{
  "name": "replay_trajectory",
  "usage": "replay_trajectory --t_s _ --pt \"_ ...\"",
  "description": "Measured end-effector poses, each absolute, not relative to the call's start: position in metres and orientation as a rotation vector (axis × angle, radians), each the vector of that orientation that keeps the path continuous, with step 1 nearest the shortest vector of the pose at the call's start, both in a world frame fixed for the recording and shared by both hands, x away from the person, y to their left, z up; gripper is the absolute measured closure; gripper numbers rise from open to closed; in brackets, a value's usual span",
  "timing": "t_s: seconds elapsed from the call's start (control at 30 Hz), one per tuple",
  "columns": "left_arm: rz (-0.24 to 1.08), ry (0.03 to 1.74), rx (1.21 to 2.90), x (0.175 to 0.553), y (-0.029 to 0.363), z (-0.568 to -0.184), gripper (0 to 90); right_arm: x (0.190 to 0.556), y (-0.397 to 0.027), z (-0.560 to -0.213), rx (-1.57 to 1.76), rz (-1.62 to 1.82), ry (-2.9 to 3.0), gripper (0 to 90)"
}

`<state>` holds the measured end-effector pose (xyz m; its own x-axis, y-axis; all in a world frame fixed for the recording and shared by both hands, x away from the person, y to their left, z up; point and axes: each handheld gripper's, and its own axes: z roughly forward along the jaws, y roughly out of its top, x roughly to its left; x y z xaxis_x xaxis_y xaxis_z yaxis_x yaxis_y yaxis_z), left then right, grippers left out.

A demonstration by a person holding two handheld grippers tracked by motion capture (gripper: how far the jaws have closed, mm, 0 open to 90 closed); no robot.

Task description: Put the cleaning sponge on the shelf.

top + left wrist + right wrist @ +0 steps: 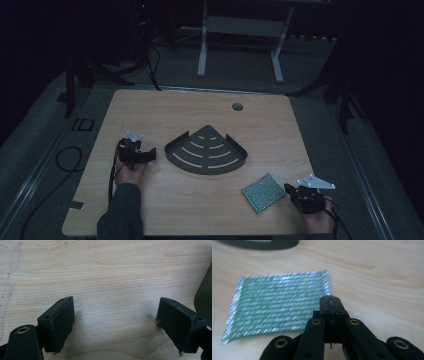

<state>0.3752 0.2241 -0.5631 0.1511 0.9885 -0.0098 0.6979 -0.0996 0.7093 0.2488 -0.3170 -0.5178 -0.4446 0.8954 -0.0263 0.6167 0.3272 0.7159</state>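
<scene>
Keeping the right gripper [329,300] low at the near right of the counter [165,110], fingers clenched hard together, pad against pad. Touching, or all but touching, the near right edge of the scouring pad [279,307] with the tips; not showing clearly whether a sliver of that edge is being pinched. Seeing the scouring pad lying flat on the wood, a green and silver mesh square turned cornerwise to the counter's edges, spreading ahead and to the left of the clenched fingers. Having no real long axis to line up with, so judging the coming move as turning on that one near corner under the tips. Sitting far closer to the right hand than to the left.

Holding the left gripper [150,155] over bare wood at the left side, fingers released and standing wide with nothing between them. Pointing it toward the dark quarter-round rack [206,150] in the middle of the counter, just short of the rack's curved wall.

Working on pale wood grain, matt, with a round cable hole [237,106] toward the far edge. Sitting in a dim room, with grey floor all round, a white frame [240,35] standing beyond the counter, and a cable [65,160] looping on the floor at the left.
</scene>
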Motion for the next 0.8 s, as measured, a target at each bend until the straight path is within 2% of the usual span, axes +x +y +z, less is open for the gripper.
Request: replay_trajectory --t_s 0.3,0.8 --pt "0.657 1.605 1.861 0.375 0.224 -0.563 15.6 0.229 -0.311 -0.529 1.339 0.869 2.233 89.6" --pt "0.657 1.605 1.861 0.375 0.224 -0.563 15.6 0.243 -0.308 -0.536 1.353 0.801 2.247 89.7"
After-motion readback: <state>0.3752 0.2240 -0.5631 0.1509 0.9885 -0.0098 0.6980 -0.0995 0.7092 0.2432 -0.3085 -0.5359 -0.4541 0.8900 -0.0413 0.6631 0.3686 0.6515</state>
